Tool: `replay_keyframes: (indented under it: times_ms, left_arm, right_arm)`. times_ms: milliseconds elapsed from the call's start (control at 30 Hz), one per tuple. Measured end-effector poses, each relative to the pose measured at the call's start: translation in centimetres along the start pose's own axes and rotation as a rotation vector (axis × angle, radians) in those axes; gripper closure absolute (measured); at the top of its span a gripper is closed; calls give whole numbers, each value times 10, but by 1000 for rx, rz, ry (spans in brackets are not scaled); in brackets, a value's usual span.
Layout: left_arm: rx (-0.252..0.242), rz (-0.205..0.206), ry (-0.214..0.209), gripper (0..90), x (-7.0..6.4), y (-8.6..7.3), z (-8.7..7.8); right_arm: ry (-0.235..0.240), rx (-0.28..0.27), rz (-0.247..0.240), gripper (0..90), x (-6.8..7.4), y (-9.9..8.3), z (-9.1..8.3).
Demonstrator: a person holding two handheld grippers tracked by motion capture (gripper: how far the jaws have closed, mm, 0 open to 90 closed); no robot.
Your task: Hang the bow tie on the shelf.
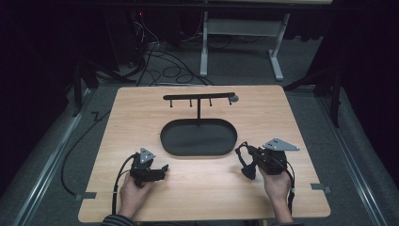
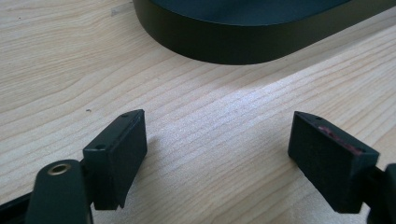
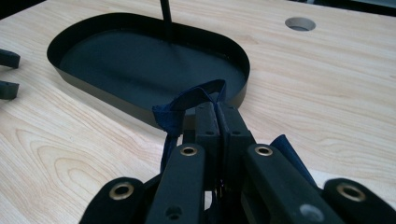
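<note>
right gripper point(image 3: 219, 109) jaws pinched on a dark blue fabric strap point(image 3: 187, 100) beside the black oval metal tray point(image 3: 93, 100); left gripper point(image 2: 217, 149) spread, empty. risk: thin strap slipping free if grip eases.

High view overhead; both gripper views low, sharing black tray point(image 1: 198, 137).

No legible text or labels

Dark blue strap point(image 3: 189, 100) pinched in right tongs point(image 3: 217, 108), beside oval black tray point(image 3: 140, 109).
</note>
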State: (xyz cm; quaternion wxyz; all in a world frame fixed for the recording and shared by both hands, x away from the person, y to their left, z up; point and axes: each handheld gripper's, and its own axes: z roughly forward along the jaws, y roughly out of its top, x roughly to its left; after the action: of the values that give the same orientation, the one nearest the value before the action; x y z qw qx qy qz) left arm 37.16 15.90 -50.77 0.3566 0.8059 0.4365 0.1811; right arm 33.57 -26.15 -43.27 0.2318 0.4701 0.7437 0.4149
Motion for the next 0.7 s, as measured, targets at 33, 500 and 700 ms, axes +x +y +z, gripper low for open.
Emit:
replay_keyframes:
  times_ms: [33, 500, 700]
  left_arm:
    - [0, 0, 0, 200, 0, 0, 0]
    - [-1, 0, 0, 200, 0, 0, 0]
    - [-2, 0, 0, 200, 0, 0, 0]
  right_arm:
    - [1, -5, -3, 895, 1, 2, 0]
    - [8, -27, -24, 895, 5, 18, 4]
    - [7, -36, -34, 895, 6, 24, 3]
